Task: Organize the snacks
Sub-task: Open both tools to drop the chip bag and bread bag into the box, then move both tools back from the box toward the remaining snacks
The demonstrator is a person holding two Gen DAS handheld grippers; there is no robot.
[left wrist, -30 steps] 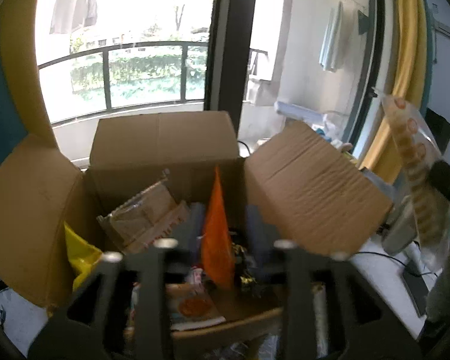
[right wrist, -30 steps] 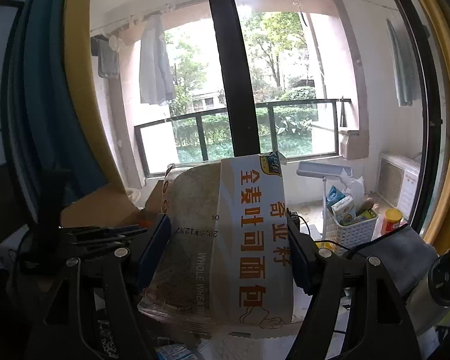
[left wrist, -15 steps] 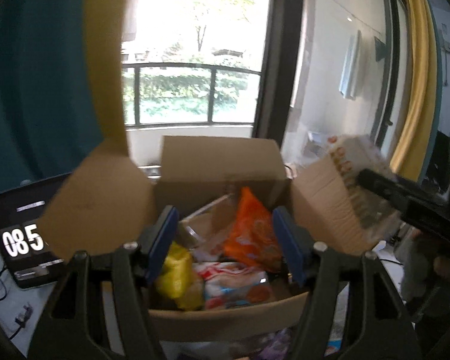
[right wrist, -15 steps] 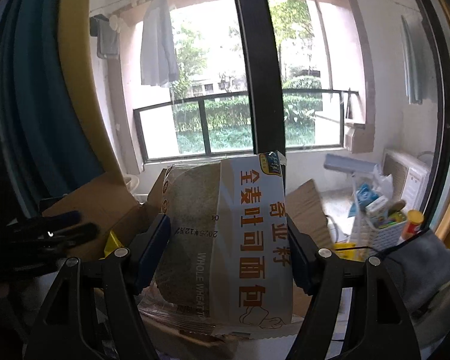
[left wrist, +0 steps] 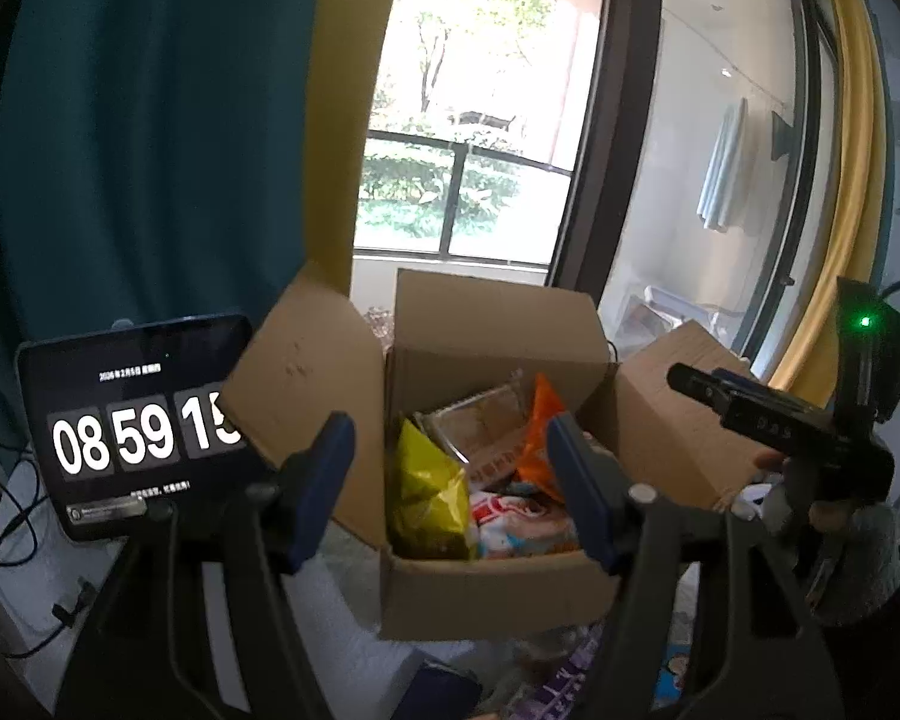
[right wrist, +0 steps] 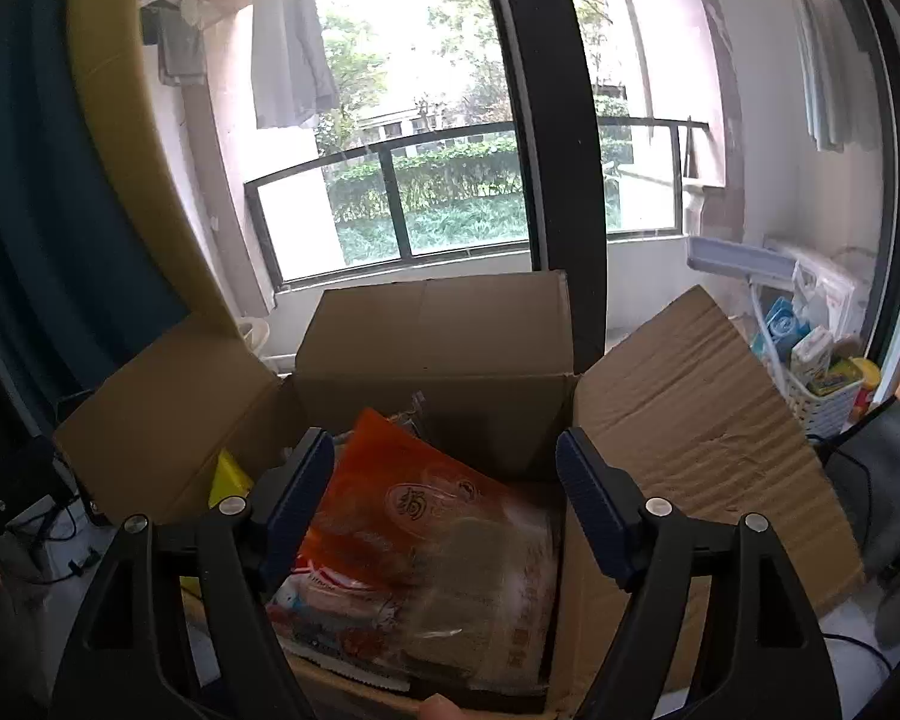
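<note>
My left gripper (left wrist: 450,456) jaws wide apart, holding nothing, hanging in front of the cardboard box (left wrist: 498,594). My right gripper (right wrist: 444,474) also spread wide and empty, above the box (right wrist: 432,330). Bread bag (right wrist: 486,594) lies inside against the right wall, partly over an orange snack bag (right wrist: 390,480). Yellow bag (left wrist: 426,492) at left.

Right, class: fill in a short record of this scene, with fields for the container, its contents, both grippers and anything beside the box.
container: cardboard box, flaps open
contents: orange packet, bread bag, yellow packet, red-and-white packet
left gripper: open, empty, in front of the box
right gripper: open, empty, over the box
beside box: tablet showing a clock, on the left
</note>
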